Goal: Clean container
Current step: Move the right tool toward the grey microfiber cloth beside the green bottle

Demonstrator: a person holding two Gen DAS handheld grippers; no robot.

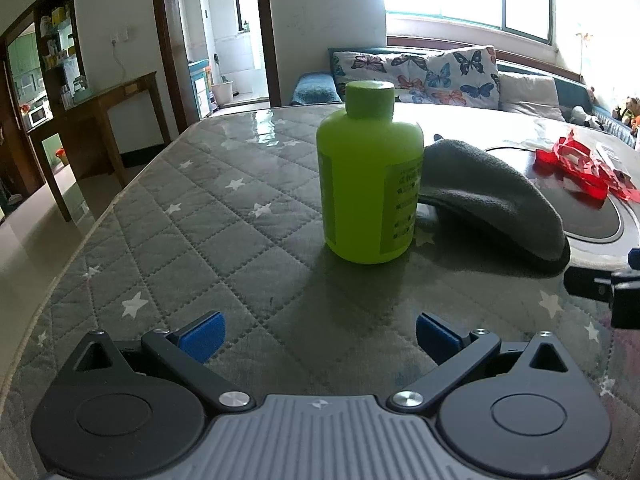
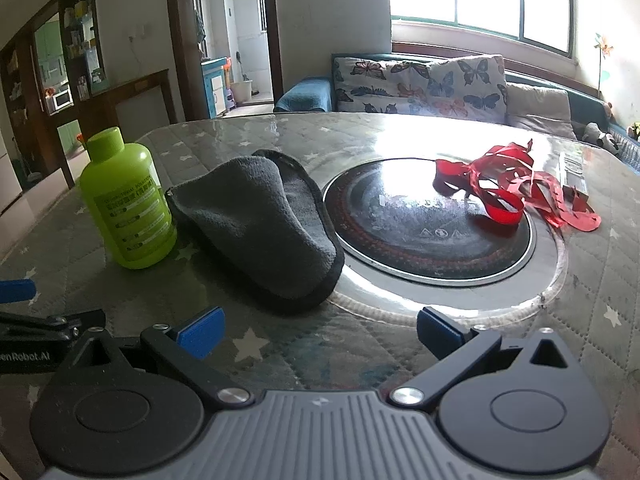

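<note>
1. The left gripper (image 1: 320, 338) and the right gripper (image 2: 320, 334) hover low over the desk (image 1: 200, 216), each with its jaws wide apart and nothing between them. They sit close side by side, so reaching across one another could knock them together.
2. The green bottle (image 1: 370, 176) stands upright and capped straight ahead of the left gripper. It is tall and smooth: I judge that an off-centre squeeze could tip it or let it slide on the glossy desk cover.
3. The grey cloth (image 2: 260, 220) lies folded, touching the bottle's side and overlapping the rim of the round black cooktop (image 2: 424, 216). Dragging it might nudge the bottle.
4. Farther off, red ribbon (image 2: 516, 188) lies across the cooktop; a wide wipe could snag it.
</note>
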